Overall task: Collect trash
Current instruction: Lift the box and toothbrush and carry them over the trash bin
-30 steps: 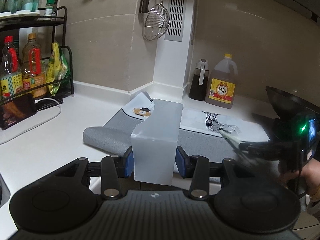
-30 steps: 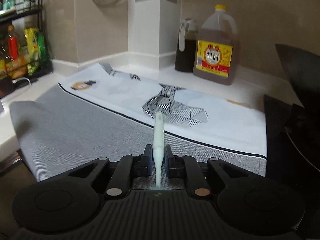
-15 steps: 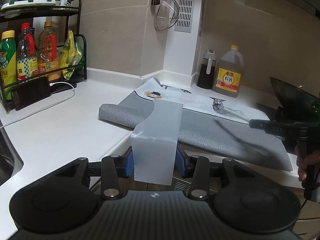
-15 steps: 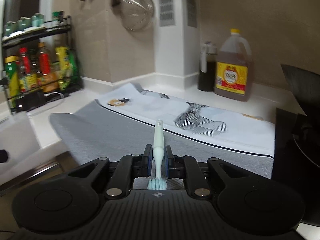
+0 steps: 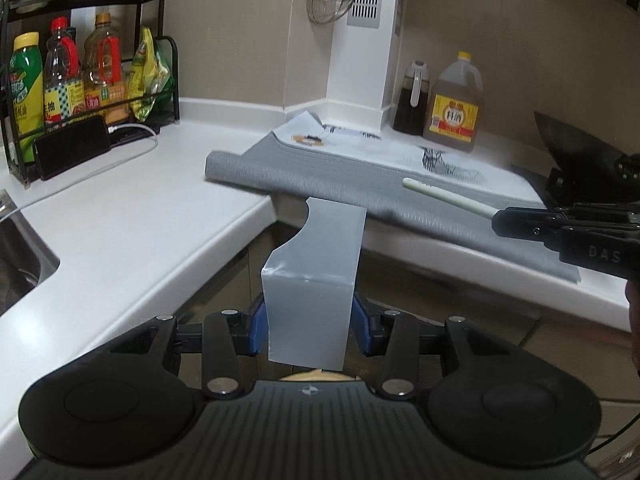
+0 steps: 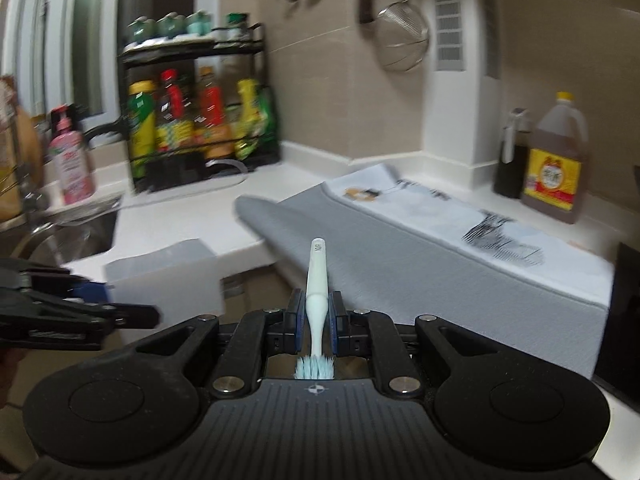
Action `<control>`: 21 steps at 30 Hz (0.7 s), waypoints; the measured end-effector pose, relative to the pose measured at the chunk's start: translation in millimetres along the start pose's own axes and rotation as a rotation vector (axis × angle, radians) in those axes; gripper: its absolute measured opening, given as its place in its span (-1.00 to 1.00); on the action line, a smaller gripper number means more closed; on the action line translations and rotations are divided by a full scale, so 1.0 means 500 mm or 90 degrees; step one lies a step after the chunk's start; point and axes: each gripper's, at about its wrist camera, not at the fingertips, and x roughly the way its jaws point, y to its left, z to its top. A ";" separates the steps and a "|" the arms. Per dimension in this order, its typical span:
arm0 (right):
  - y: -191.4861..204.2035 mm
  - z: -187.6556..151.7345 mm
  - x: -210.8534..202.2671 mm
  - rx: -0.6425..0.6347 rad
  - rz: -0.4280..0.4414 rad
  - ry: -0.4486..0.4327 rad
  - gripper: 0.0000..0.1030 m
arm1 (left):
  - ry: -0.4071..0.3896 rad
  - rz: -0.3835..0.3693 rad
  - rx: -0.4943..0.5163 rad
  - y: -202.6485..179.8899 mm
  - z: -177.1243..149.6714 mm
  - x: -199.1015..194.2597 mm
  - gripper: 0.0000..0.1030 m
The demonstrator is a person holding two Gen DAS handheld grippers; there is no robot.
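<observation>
Toothbrush [image 5: 448,197] is seen in the left wrist view at the right, its pale handle clamped by the right gripper [image 5: 498,220] and held above the grey mat [image 5: 320,168] that overhangs the white surface [image 5: 132,216]. A translucent grey box [image 5: 310,292] is gripped between the blue pads of the left gripper [image 5: 310,328], off the surface's edge. In the right wrist view, the toothbrush [image 6: 316,296] is pinched in the narrowly closed right gripper [image 6: 316,322], bristles toward the camera, handle pointing away. The box [image 6: 168,276] and left gripper [image 6: 120,300] are seen at the left, blurred, near the sink [image 6: 80,232].
</observation>
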 end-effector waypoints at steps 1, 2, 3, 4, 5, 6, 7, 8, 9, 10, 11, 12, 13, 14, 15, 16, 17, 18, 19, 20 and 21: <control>0.009 -0.007 -0.001 -0.005 0.006 0.007 -0.74 | 0.007 0.002 0.001 0.000 -0.009 0.000 -0.07; 0.019 -0.015 -0.001 -0.012 0.011 0.014 -0.74 | 0.012 0.005 0.002 0.000 -0.017 0.001 -0.07; 0.028 -0.024 -0.001 -0.017 0.015 0.023 -0.74 | 0.017 0.008 0.003 0.000 -0.025 0.001 -0.07; 0.037 -0.033 0.001 -0.019 0.020 0.033 -0.74 | 0.023 0.009 0.005 -0.001 -0.033 0.001 -0.07; 0.043 -0.042 0.005 -0.017 0.026 0.044 -0.74 | 0.029 0.011 0.008 -0.002 -0.042 0.002 -0.07; 0.048 -0.053 0.009 -0.015 0.032 0.058 -0.74 | 0.036 0.013 0.009 -0.002 -0.050 0.004 -0.07; 0.053 -0.064 0.015 -0.012 0.037 0.072 -0.74 | 0.044 0.016 0.010 -0.004 -0.057 0.007 -0.07; 0.057 -0.075 0.022 -0.011 0.039 0.085 -0.74 | 0.053 0.018 0.010 -0.004 -0.064 0.011 -0.07; 0.061 -0.086 0.029 -0.011 0.039 0.097 -0.74 | 0.062 0.019 0.009 -0.004 -0.071 0.014 -0.07; 0.063 -0.096 0.036 -0.009 0.038 0.110 -0.74 | 0.070 0.019 0.008 -0.004 -0.077 0.018 -0.07; 0.063 -0.107 0.046 -0.005 0.037 0.123 -0.74 | 0.077 0.019 0.008 -0.004 -0.082 0.022 -0.07; 0.062 -0.116 0.054 -0.001 0.035 0.136 -0.74 | 0.083 0.020 0.010 -0.005 -0.086 0.025 -0.07; 0.062 -0.125 0.061 0.002 0.036 0.148 -0.74 | 0.089 0.020 0.013 -0.006 -0.091 0.030 -0.07; 0.062 -0.136 0.068 0.005 0.038 0.160 -0.74 | 0.096 0.019 0.016 -0.007 -0.095 0.034 -0.07; 0.062 -0.143 0.074 0.007 0.039 0.170 -0.74 | 0.103 0.017 0.019 -0.008 -0.099 0.039 -0.07; 0.063 -0.151 0.079 0.009 0.040 0.180 -0.74 | 0.110 0.016 0.019 -0.009 -0.102 0.043 -0.07; 0.065 -0.158 0.083 0.012 0.041 0.188 -0.74 | 0.119 0.014 0.018 -0.009 -0.104 0.049 -0.07; 0.066 -0.164 0.086 0.015 0.042 0.197 -0.74 | 0.128 0.011 0.016 -0.008 -0.107 0.054 -0.07; 0.068 -0.170 0.090 0.017 0.045 0.205 -0.74 | 0.138 0.008 0.013 -0.008 -0.111 0.060 -0.07; 0.069 -0.175 0.093 0.018 0.048 0.212 -0.74 | 0.147 0.006 0.012 -0.007 -0.115 0.065 -0.07; 0.072 -0.178 0.096 0.017 0.048 0.217 -0.74 | 0.155 0.004 0.011 -0.006 -0.118 0.069 -0.07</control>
